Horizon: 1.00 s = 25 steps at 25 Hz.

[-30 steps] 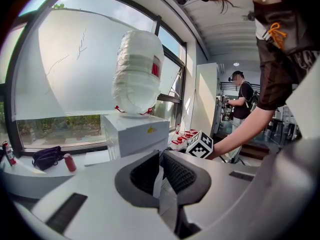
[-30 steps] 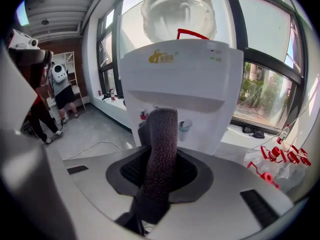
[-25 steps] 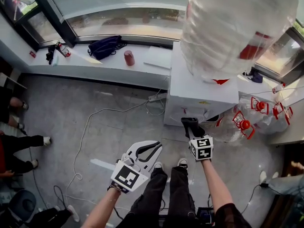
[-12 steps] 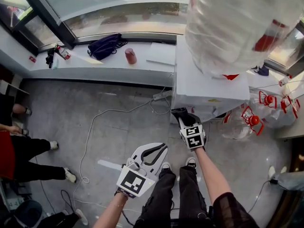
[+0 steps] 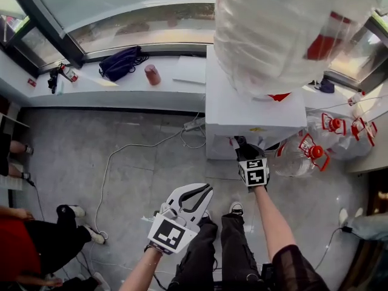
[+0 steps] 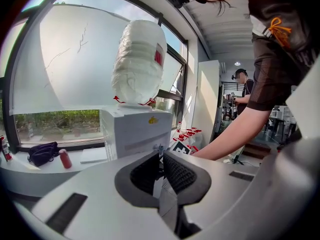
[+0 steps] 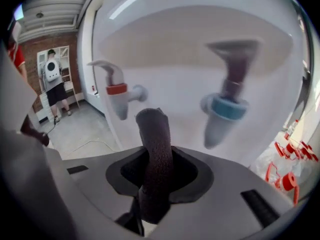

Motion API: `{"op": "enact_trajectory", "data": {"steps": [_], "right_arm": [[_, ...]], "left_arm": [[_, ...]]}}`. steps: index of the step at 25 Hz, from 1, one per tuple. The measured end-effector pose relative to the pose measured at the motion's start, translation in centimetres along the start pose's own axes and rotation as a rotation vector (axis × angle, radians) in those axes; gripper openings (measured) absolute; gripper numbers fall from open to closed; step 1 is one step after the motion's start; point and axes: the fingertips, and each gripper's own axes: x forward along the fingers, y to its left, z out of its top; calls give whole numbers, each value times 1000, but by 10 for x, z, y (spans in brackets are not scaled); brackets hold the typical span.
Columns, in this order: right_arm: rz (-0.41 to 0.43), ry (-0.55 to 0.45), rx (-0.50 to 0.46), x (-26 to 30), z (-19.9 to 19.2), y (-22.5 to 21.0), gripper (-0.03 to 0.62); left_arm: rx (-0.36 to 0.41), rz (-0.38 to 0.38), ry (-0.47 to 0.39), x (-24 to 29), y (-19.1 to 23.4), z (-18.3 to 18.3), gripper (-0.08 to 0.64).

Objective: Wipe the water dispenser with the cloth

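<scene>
The white water dispenser (image 5: 254, 111) stands by the window with a wrapped bottle (image 5: 285, 29) on top; it shows too in the left gripper view as the dispenser (image 6: 132, 129). My right gripper (image 5: 244, 150) is shut on a dark cloth (image 7: 156, 159), held at the dispenser's front. Close ahead in the right gripper view are the red tap (image 7: 119, 96) and the blue tap (image 7: 223, 109), the cloth's tip just below and between them. My left gripper (image 5: 197, 194) hangs back over the floor, shut with nothing in it.
Empty bottles with red caps (image 5: 315, 153) lie right of the dispenser. A cable (image 5: 121, 156) and power strip (image 5: 194, 124) run over the floor. On the sill rest a dark bag (image 5: 121, 62) and a red can (image 5: 151, 74). A person's legs (image 5: 54, 235) are at the left.
My right gripper with the cloth has moved up to the dispenser's front, between the taps. The left gripper has barely moved. The person at the left has shifted lower in view.
</scene>
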Motion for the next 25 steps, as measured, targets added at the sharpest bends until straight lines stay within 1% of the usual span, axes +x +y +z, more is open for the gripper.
{"op": "enact_trajectory", "data": {"steps": [2,4,8,9,11,13,16,18,20,22,25], "right_arm": [[-50,0,94,-3,-9,-27,112],[-95,7,150,-10,-19,-54,112],[-164,25,189,-28,-38,-103,112],[-166,25,197,-33,-43,-111,114],[-167,35,181,-44,-54,-120,114],[-194,61,178,-54,-69,-131,112],[-226,74,247,-67,-91,-144,112],[-213,78,269,-71,-102,-140,112],[-176,93,256,-69,-111,-125,112],[-122,107,228,-63,-114,-102,112],[-20,116,178,-44,-109,-54,112]], "left_arm": [[8,-5,4,5,-3,1,25],[12,-7,8,9,-5,2,25],[12,-10,17,17,-10,2,25],[12,-10,21,20,-11,2,25],[5,-9,27,24,-14,1,25],[-10,-8,26,28,-18,1,25],[-19,-7,23,33,-22,0,25],[-21,1,33,35,-21,-3,25],[-30,13,36,35,-18,-7,25],[-44,27,32,34,-16,-9,25],[-47,47,37,32,-10,-15,25]]}}
